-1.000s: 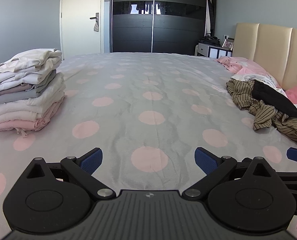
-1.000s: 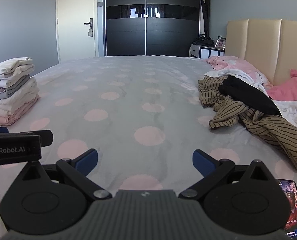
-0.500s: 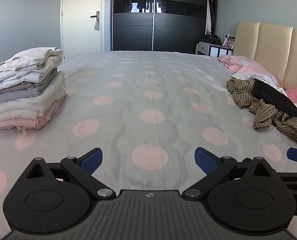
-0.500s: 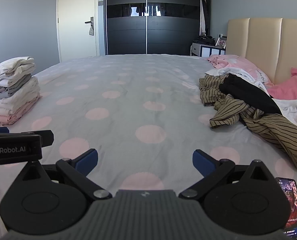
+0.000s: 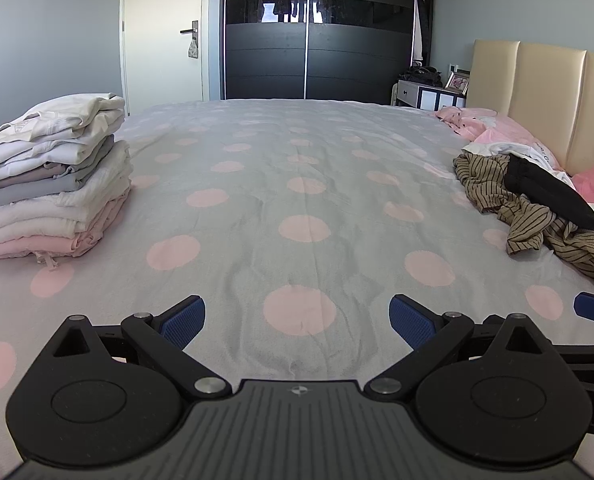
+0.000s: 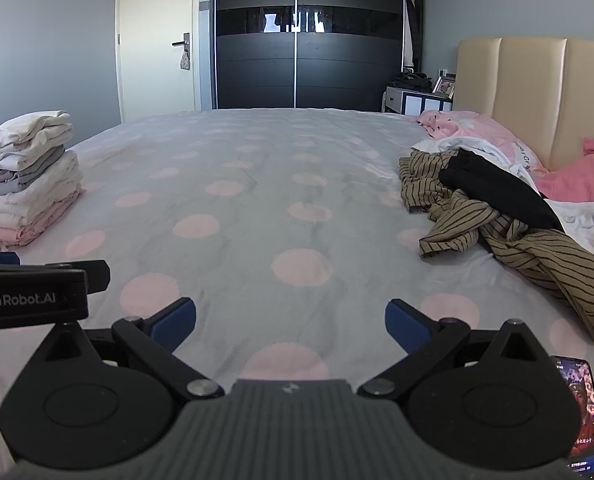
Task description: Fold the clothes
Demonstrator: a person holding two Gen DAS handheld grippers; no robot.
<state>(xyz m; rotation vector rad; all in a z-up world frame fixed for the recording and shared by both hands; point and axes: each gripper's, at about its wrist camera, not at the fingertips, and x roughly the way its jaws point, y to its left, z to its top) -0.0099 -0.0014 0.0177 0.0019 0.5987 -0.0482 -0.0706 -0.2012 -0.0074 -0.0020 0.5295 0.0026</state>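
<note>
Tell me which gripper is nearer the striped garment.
Right. The right gripper is open just left of the striped garment; the left gripper, also open, sits farther left, nearer the folded stack.

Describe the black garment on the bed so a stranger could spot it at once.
Start at the beige padded headboard on the right side of the bed. Just in front of it lies a heap of unfolded clothes; the black garment is draped on top, over the brown striped garment and beside a white one. It is the only plain black piece in the heap.
</note>
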